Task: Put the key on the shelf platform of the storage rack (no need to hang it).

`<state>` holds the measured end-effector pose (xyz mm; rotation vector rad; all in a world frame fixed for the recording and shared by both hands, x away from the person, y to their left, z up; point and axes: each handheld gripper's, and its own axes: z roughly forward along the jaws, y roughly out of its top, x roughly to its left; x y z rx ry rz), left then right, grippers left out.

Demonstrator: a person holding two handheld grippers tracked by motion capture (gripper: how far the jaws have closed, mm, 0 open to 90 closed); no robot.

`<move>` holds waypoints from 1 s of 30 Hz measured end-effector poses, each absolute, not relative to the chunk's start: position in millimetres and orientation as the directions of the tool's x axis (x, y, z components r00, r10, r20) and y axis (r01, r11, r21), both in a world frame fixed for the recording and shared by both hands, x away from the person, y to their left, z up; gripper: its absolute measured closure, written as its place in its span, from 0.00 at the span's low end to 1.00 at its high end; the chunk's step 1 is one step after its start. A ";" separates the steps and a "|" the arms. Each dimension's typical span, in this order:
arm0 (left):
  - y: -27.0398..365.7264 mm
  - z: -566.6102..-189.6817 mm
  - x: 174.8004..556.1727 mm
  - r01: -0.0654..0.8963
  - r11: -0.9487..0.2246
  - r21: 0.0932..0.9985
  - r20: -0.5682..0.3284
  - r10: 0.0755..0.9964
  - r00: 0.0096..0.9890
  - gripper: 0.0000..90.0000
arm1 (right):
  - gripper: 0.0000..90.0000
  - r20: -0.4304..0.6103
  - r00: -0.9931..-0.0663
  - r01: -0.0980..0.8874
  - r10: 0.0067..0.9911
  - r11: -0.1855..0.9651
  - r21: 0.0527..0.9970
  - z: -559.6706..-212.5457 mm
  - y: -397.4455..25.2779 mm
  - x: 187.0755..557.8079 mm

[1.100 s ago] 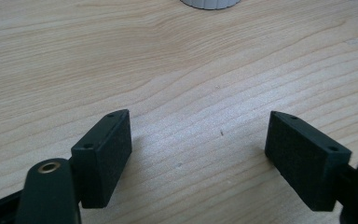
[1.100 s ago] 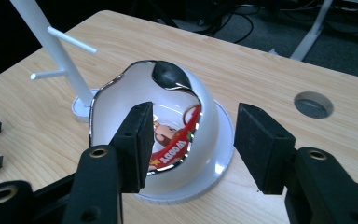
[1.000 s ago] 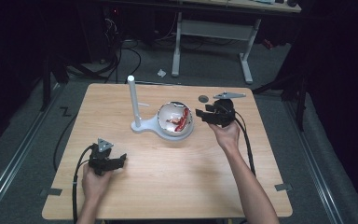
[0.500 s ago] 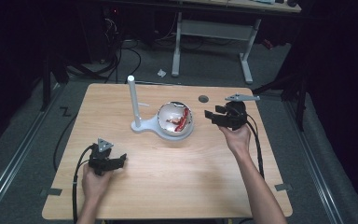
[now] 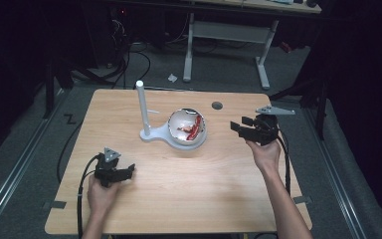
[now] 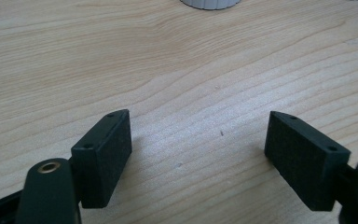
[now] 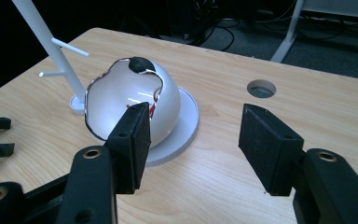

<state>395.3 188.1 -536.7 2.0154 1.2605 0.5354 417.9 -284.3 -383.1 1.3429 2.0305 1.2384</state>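
Your right gripper (image 5: 242, 129) has backed off rightward from the bowl (image 5: 187, 127) at frame centre, jaws spread and empty. Your left gripper (image 5: 124, 172), also spread, stays lower left; the bowl looks released on its stand (image 5: 144, 112).

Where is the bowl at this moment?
In the high view the bowl sits on the round base of the white stand, mid-table toward the far edge, left of the right hand-held gripper.
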 end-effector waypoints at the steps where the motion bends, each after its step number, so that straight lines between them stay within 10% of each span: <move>1: 188.0 -536.8 395.3 0.610 -0.289 0.738 -0.016 0.896 0.443 0.26 | 0.49 0.131 -0.451 0.519 0.883 0.140 0.843 -384.0 -286.4 416.2; 30: 188.1 -536.8 395.5 0.611 -0.288 0.738 -0.017 0.896 0.443 0.26 | 0.48 0.140 -0.416 0.493 0.898 0.094 0.865 -378.9 -322.4 374.4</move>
